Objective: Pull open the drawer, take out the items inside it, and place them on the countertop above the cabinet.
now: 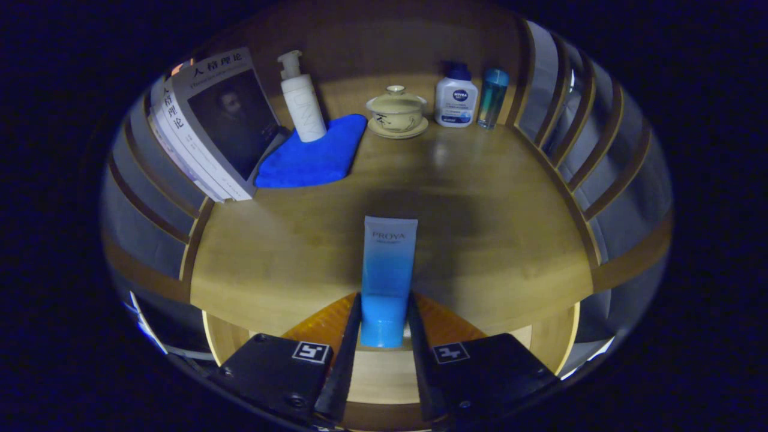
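Our hand-held gripper (384,327) clamps the blue plastic tube (387,282) above the wooden table (498,240), so we judge placing remains.

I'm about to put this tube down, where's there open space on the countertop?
The hand-held gripper is shut on the blue tube. The countertop is bare on both sides of the tube and ahead, up to the blue cloth and lidded cup. The back is crowded: books, pump bottle, two small bottles.
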Tool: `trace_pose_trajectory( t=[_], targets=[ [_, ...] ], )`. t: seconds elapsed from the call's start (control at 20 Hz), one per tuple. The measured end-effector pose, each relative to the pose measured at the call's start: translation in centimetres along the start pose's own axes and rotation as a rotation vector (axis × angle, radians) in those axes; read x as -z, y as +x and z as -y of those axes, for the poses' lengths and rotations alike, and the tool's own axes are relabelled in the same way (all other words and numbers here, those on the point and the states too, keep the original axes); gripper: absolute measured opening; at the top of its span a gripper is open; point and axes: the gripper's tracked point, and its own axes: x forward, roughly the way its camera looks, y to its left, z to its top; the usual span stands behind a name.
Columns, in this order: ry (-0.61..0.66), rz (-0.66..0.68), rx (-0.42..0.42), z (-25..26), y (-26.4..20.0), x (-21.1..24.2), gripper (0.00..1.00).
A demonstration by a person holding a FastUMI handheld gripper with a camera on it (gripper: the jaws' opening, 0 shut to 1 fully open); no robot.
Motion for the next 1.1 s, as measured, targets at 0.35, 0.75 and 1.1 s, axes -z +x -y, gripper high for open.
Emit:
trace_pose_trajectory(
  t=[0.35, 0.75, 1.1],
  targets=[
    [0.012, 0.066, 0.017, 0.3, -1.5, -0.3, 0.58],
    [-0.075, 0.204, -0.073, -2.5, -5.6, 2.2, 0.63],
    [-0.192, 0.519, -0.051, -2.1, -10.3, 6.7, 0.67]
  ],
)
